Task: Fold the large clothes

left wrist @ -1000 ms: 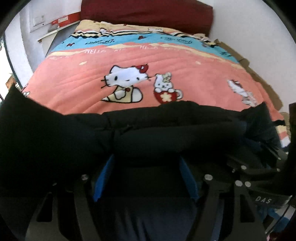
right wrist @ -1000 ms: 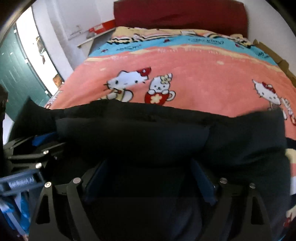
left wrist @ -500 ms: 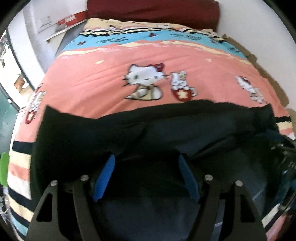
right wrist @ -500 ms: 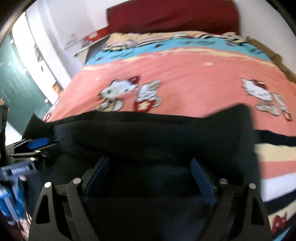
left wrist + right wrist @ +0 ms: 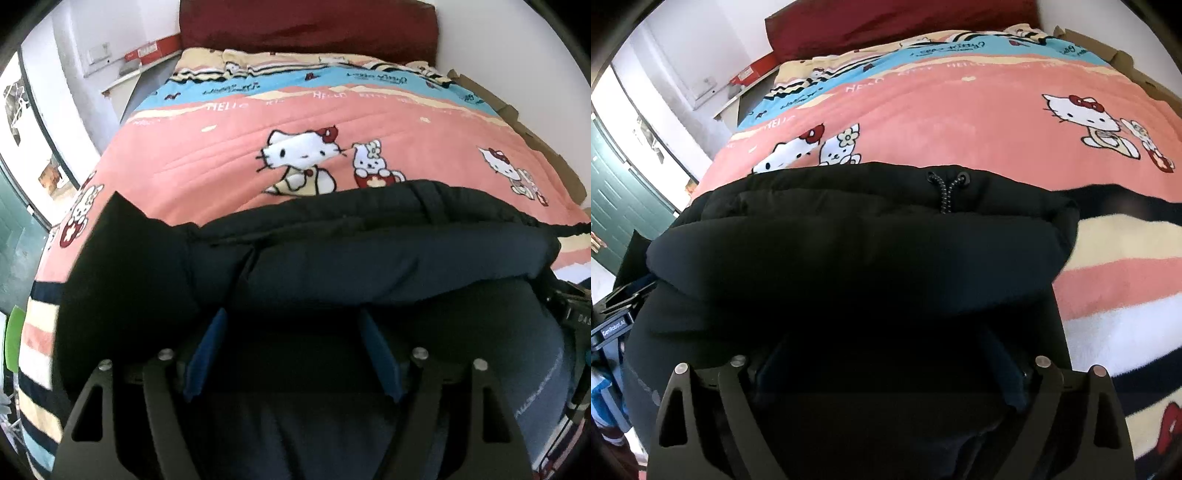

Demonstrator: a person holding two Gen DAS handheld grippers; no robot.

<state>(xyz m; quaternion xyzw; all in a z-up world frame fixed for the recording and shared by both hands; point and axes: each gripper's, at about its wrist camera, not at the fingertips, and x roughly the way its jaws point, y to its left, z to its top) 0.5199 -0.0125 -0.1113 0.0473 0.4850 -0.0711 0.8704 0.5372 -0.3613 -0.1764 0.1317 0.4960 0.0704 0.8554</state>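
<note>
Jacket (image 5: pixel 388 258), black and padded, bunched in a thick roll across the near end of the bed (image 5: pixel 229 166), on the pink cartoon-cat blanket (image 5: pixel 979 122). Drawcord (image 5: pixel 945 192) shows on its top edge in the right view. Left hand-held gripper (image 5: pixel 291 350): blue fingers (image 5: pixel 207 350) spread wide, jacket fabric filling the gap. Right hand-held gripper (image 5: pixel 886 369): also spread, fingers mostly buried under fabric. Red headboard (image 5: pixel 306 26) at the far end.
</note>
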